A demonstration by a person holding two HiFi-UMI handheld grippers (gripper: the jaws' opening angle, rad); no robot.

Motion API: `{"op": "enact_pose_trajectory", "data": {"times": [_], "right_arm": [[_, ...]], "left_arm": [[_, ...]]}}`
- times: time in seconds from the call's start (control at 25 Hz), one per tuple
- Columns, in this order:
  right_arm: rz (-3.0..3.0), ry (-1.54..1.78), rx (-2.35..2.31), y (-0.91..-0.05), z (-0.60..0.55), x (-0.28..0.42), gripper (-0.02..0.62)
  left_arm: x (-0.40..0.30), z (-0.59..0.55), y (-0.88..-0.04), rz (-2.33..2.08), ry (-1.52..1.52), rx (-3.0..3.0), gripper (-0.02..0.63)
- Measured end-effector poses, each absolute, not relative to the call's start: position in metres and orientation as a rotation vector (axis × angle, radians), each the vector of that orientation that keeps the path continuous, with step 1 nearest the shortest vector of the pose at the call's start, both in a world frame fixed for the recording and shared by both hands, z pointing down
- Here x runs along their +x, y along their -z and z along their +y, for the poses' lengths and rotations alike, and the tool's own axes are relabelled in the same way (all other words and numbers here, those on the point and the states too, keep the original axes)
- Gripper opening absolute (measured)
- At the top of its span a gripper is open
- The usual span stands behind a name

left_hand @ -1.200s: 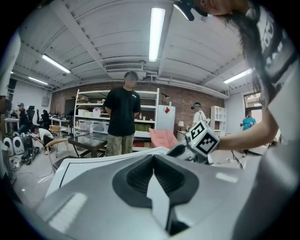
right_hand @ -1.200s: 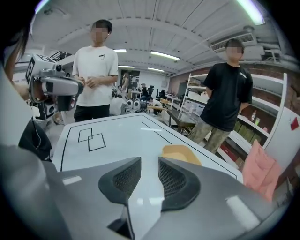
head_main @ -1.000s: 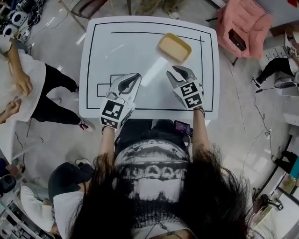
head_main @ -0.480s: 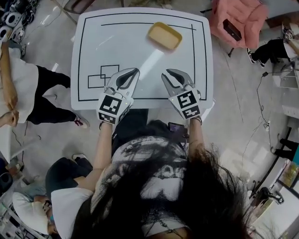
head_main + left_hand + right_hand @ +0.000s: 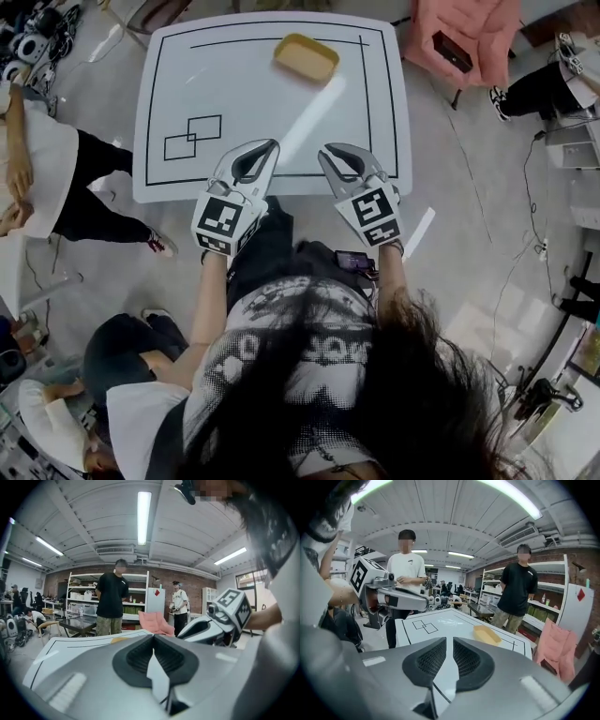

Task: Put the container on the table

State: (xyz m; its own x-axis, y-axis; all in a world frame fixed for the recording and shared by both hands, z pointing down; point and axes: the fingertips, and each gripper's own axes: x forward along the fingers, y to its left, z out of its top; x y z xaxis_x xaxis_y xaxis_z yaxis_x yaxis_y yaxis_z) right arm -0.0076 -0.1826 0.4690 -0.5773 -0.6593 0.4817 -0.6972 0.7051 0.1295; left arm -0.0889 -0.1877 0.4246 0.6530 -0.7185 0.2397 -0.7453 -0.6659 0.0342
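Observation:
The shallow yellow container (image 5: 306, 58) rests on the far right part of the white table (image 5: 234, 94), inside its black border line. It also shows in the right gripper view (image 5: 487, 634) and as a thin yellow sliver in the left gripper view (image 5: 121, 640). Both grippers hover side by side at the table's near edge, well short of the container. My left gripper (image 5: 269, 145) (image 5: 153, 637) is shut with nothing in it. My right gripper (image 5: 329, 151) (image 5: 449, 639) has its jaws closing, with a narrow gap left between the pads and nothing between them.
Two overlapping black rectangles (image 5: 192, 136) are drawn on the table's left side. A pink chair (image 5: 464, 37) stands beyond the far right corner. People stand and crouch to the left (image 5: 37, 169), and two more stand past the table by shelving (image 5: 516, 592).
Both grippers have pulled back from over the table to its near edge. The table and container now sit farther away in the head view. The right jaws have narrowed.

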Motion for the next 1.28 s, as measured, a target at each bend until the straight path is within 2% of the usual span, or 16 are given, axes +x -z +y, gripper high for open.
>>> {"op": "enact_pose_trajectory", "data": {"times": [0.68, 1.28], "right_arm": [[-2.520, -0.117, 1.052, -0.451, -0.051, 0.039, 0.032], [-2.526, -0.109, 1.074, -0.443, -0.029, 0.038, 0.003]], "left_arm": [[-0.032, -0.048, -0.407, -1.250, -0.324, 2.765, 0.000], [-0.012, -0.035, -0.406, -1.163, -0.337, 2.815, 0.000]]}}
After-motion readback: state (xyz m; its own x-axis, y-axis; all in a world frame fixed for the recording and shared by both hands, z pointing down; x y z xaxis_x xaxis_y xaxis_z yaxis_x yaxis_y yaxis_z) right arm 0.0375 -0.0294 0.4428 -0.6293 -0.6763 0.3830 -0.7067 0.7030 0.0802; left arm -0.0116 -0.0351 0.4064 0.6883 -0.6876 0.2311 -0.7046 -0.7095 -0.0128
